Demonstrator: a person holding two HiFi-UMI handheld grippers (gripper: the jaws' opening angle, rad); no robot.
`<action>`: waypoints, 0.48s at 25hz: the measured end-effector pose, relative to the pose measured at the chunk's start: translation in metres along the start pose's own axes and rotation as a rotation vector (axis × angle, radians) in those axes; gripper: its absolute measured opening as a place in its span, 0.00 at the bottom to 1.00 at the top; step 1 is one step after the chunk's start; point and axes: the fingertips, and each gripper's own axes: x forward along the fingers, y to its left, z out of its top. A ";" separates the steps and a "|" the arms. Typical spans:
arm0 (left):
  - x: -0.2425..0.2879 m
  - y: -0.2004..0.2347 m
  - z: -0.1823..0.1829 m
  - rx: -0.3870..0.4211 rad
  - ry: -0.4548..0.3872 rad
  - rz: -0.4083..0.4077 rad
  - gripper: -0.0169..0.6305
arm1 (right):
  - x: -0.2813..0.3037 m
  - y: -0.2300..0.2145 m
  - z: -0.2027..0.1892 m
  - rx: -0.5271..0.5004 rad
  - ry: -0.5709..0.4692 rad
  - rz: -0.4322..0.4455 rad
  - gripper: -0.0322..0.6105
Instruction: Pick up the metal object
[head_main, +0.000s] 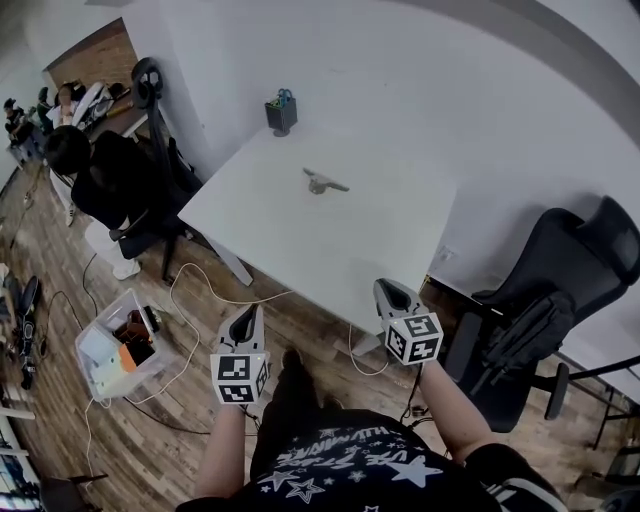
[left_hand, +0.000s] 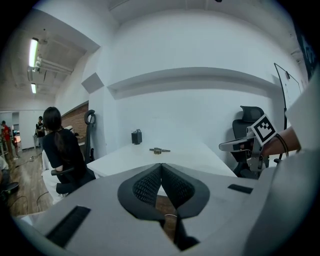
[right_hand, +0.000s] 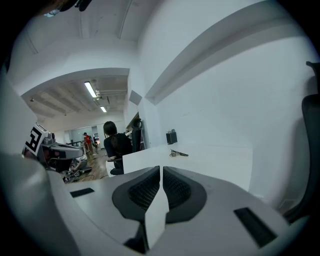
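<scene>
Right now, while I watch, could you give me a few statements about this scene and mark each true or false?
1. The metal object lies on the white table. True.
2. The left gripper holds the metal object. False: its jaws are shut on nothing, short of the table.
3. A dark holder stands at the table's far corner by the wall. True.
4. The right gripper has its jaws wide open. False: they are closed together and empty.
5. The plastic bin sits on the table. False: it sits on the wooden floor to the table's left.
</scene>
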 end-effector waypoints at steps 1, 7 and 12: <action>0.009 0.003 0.002 0.004 -0.001 -0.008 0.06 | 0.005 -0.003 0.001 0.000 0.001 -0.005 0.13; 0.079 0.022 0.018 0.022 -0.008 -0.077 0.06 | 0.045 -0.029 0.009 0.002 0.006 -0.060 0.13; 0.152 0.037 0.038 0.081 0.006 -0.191 0.06 | 0.089 -0.052 0.025 0.016 0.007 -0.129 0.13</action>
